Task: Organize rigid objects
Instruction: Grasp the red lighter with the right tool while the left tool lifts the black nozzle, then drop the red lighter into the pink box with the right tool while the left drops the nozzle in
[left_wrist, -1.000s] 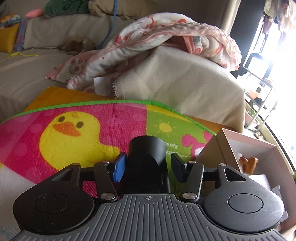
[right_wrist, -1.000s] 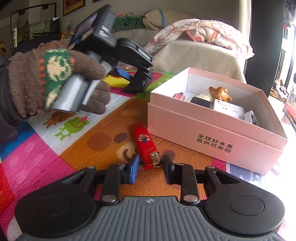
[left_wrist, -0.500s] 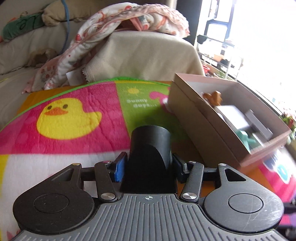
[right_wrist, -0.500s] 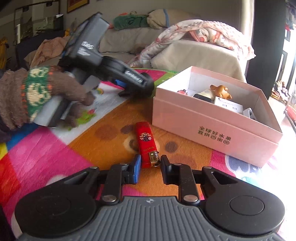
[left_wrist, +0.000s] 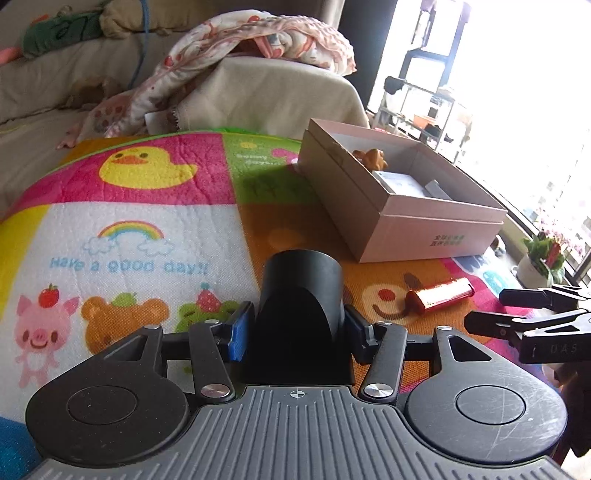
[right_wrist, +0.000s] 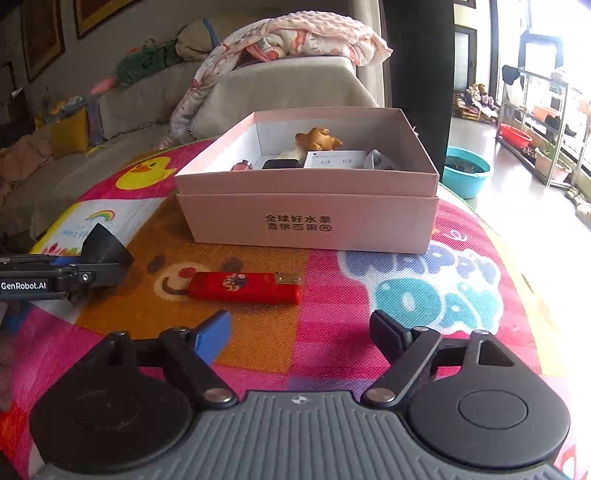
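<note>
My left gripper (left_wrist: 295, 328) is shut on a black cylinder-shaped piece (left_wrist: 301, 295), held just above the colourful play mat (left_wrist: 140, 229). A red lighter (right_wrist: 243, 287) lies crosswise on the mat, a little ahead of my right gripper (right_wrist: 299, 328). The right jaws are opening wide and nothing is between them. Behind the lighter stands an open pink box (right_wrist: 310, 221) holding a brown figurine (right_wrist: 317, 138), a white carton (right_wrist: 334, 158) and other small items. The left gripper (right_wrist: 74, 266) with the black piece (right_wrist: 105, 243) shows at the left edge of the right wrist view.
A sofa draped with a patterned blanket (right_wrist: 288, 40) runs behind the mat. To the right, on the floor, are a teal basin (right_wrist: 465, 170) and a metal shelf rack (right_wrist: 535, 122). A potted plant (left_wrist: 539, 258) stands by the window. The mat drops off at its right edge.
The right jaws have spread from nearly shut to wide, and the lighter now lies crosswise to them. The left gripper, still holding the black piece, swung down to the left, low over the mat.
</note>
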